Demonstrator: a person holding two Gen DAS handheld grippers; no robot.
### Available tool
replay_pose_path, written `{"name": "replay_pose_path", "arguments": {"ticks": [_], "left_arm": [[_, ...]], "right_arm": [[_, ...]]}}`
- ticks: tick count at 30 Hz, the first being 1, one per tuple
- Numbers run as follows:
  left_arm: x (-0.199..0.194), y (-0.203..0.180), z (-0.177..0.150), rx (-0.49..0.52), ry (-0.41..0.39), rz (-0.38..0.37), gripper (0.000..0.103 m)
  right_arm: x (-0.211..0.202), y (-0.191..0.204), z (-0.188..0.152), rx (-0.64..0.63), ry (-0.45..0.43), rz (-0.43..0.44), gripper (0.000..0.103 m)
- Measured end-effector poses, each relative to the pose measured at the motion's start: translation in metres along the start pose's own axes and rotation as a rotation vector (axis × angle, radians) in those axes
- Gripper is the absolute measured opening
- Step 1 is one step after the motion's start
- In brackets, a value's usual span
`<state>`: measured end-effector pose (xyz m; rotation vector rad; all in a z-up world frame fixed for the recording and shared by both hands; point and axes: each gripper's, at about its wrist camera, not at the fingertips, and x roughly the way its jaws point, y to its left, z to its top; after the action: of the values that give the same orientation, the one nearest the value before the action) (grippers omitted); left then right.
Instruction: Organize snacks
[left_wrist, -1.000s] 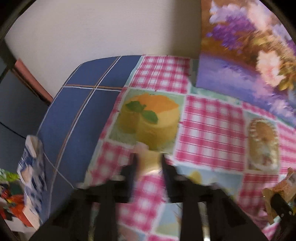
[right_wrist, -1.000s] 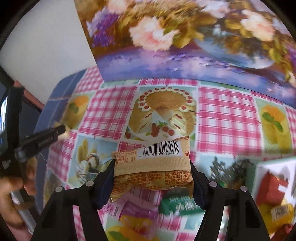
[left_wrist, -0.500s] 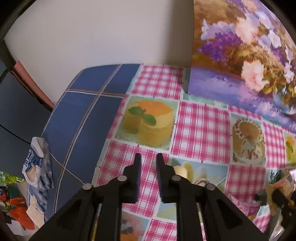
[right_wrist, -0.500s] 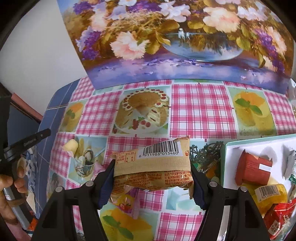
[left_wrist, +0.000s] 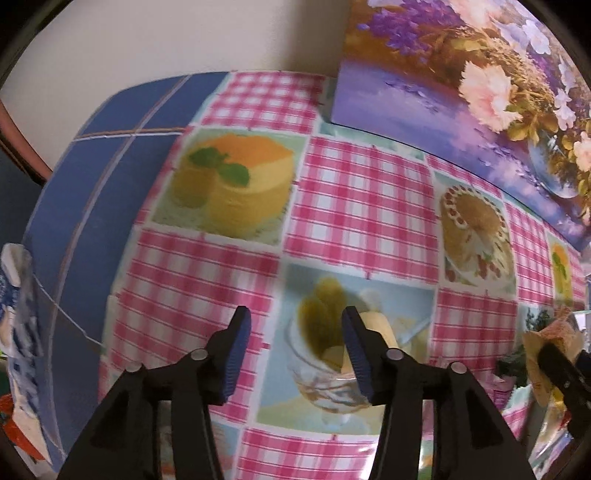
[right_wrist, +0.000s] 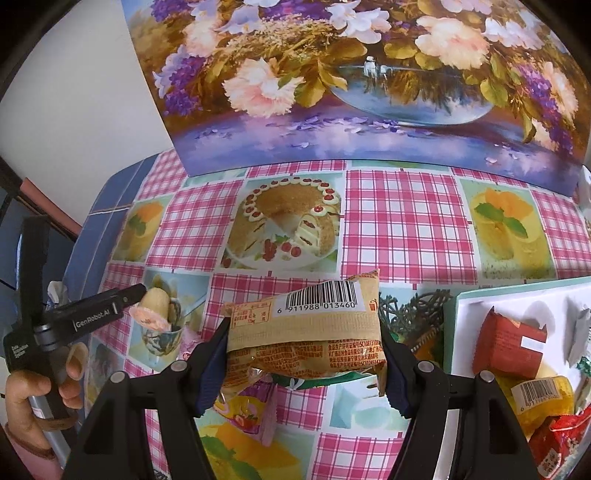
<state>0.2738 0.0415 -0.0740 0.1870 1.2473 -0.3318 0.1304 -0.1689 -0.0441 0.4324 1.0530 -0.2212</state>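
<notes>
Between right gripper (right_wrist: 303, 332) pads: tan barcode packet (right_wrist: 306, 321), clamped at both ends, held above checked tablecloth (right_wrist: 402, 221). At 3 o'clock of it: white tray (right_wrist: 452, 332) holding red packet (right_wrist: 506, 343), yellow packet (right_wrist: 543, 395), more red wrappers at its lower edge. At 9 o'clock: left gripper (left_wrist: 295, 317), jaws just been opening, nothing between them; cream roll (left_wrist: 376, 323) just outside its right finger. Tray and gripping hand (right_wrist: 33, 391) seen only from right wrist; blue-white packet (left_wrist: 14, 295) off the cloth only from left wrist.
</notes>
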Motion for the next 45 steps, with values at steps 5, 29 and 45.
{"name": "replay_pose_path", "arguments": {"ticks": [5, 29, 45], "left_arm": [[-0.004, -0.010, -0.005, -0.029, 0.006, -0.093, 0.059], [-0.002, -0.063, -0.030, 0.063, 0.049, -0.167, 0.065], [0.001, -0.063, -0.027, 0.031, 0.030, -0.152, 0.049]], "right_arm": [[0.000, 0.000, 0.000, 0.002, -0.001, 0.002, 0.073], [-0.007, -0.003, -0.005, 0.029, -0.015, 0.011, 0.074], [-0.007, -0.004, -0.006, 0.034, -0.015, 0.014, 0.074]]}}
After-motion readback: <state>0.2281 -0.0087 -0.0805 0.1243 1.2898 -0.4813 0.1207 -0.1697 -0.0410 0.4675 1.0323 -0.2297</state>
